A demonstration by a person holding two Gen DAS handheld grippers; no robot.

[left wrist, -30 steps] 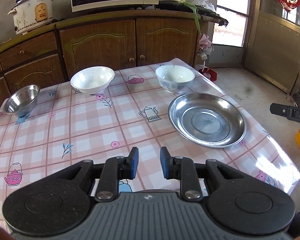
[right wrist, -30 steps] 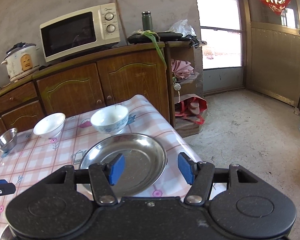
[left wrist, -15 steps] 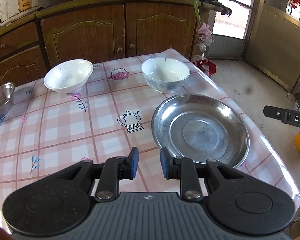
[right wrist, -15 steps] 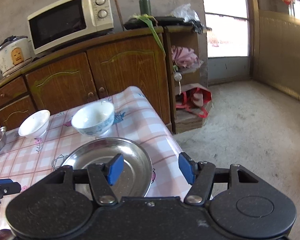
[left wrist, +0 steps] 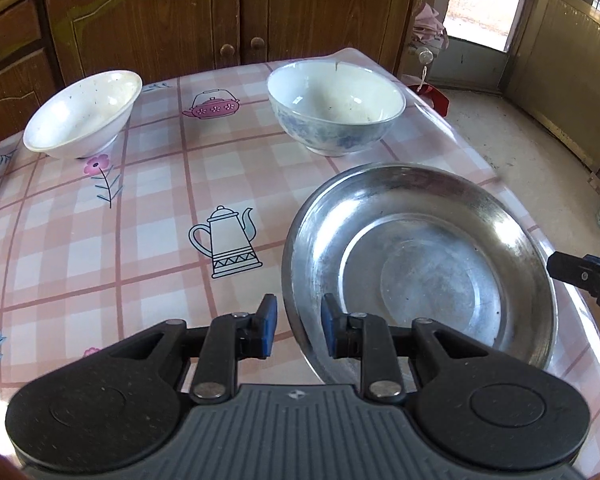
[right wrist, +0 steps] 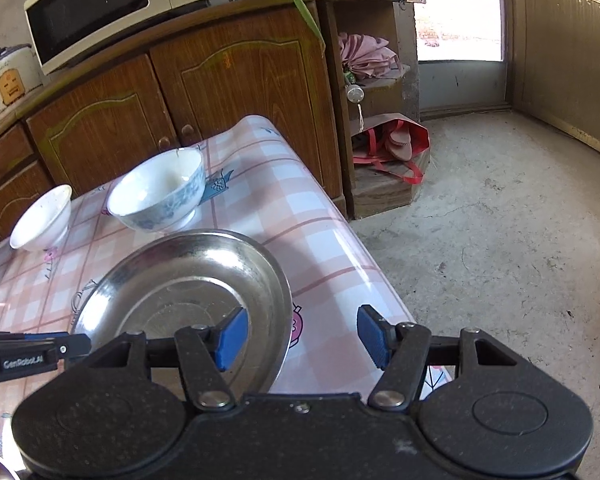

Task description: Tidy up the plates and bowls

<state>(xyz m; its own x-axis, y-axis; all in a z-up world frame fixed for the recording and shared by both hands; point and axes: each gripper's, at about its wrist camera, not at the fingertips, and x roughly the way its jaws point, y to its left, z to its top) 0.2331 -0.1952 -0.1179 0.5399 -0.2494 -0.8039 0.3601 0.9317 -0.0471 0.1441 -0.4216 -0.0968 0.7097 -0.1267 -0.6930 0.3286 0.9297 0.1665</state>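
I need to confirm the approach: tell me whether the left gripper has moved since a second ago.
Yes. The left gripper has come forward and rightward toward the steel plate, whose near rim now sits between its fingers; the blue-patterned bowl looms closer.

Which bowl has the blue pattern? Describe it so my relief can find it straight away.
On the pink checked tablecloth, look past the big steel plate toward the wooden cabinets. The blue-patterned bowl stands just beyond the plate, near the table's far corner. Unlike the plain white bowl further along, it is deeper and has blue markings on its outside.

Pink checked tablecloth (left wrist: 148,216), blue-patterned white bowl (left wrist: 336,108)
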